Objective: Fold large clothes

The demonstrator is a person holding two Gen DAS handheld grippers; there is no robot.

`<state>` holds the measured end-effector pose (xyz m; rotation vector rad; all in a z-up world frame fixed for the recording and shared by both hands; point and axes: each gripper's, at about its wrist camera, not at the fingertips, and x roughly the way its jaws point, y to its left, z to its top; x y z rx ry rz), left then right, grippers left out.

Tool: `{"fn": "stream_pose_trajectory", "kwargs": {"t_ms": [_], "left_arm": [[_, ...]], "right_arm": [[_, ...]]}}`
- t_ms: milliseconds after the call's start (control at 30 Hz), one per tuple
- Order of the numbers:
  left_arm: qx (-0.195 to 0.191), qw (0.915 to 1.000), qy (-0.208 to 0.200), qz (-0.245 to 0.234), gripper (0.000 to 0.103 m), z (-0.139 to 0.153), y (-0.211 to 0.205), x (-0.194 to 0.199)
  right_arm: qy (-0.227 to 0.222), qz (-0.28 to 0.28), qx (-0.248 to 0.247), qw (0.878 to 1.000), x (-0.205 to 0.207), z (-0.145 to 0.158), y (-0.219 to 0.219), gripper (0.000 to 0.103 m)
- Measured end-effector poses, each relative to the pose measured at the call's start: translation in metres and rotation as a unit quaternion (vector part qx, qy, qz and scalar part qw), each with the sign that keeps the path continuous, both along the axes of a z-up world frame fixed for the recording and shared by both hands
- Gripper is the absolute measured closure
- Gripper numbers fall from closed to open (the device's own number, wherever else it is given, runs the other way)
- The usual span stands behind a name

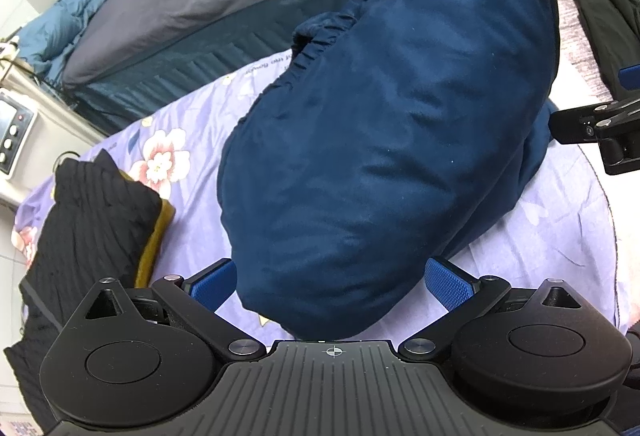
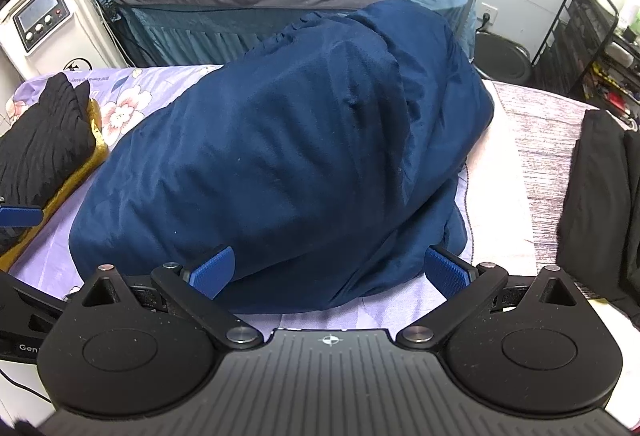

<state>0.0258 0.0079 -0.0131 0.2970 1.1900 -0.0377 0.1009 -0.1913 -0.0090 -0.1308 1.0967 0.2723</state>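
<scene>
A puffy navy garment [image 1: 384, 139] lies bunched across the middle of the tabletop's floral lilac sheet [image 1: 192, 211], its near end between the spread blue pads of both the left claw [image 1: 334, 282] and the right claw [image 2: 330, 270] (neither pressing it). At the tabletop's left edge sits a black ribbed knit [image 1: 92, 211] on mustard cloth [image 2: 86, 151]; dark folded clothes [image 2: 600, 203] line the right edge. Sheet lettering is unreadable.

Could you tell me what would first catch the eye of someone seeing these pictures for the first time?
A big navy blue garment lies bundled in the middle of the floral lilac sheet. Both grippers, left and right, hang open over its near edge. A black ribbed garment sits folded at the left.
</scene>
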Motion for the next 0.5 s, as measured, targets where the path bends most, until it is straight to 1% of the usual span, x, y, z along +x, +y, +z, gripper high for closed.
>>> {"fn": "stream_pose_trajectory", "kwargs": {"t_ms": [300,500], "left_arm": [[-0.006,1.0,0.007,0.005,0.0,-0.004,0.0022,0.0002],[-0.007,0.9999,0.008,0.008,0.0,-0.0049,0.0033,0.0018]], "right_arm": [[0.001,0.006,-0.004,1.0,0.0014,0.0022,0.0018,0.002],[-0.004,0.011,-0.016,1.0,0.0022,0.0007,0.0039,0.002]]}}
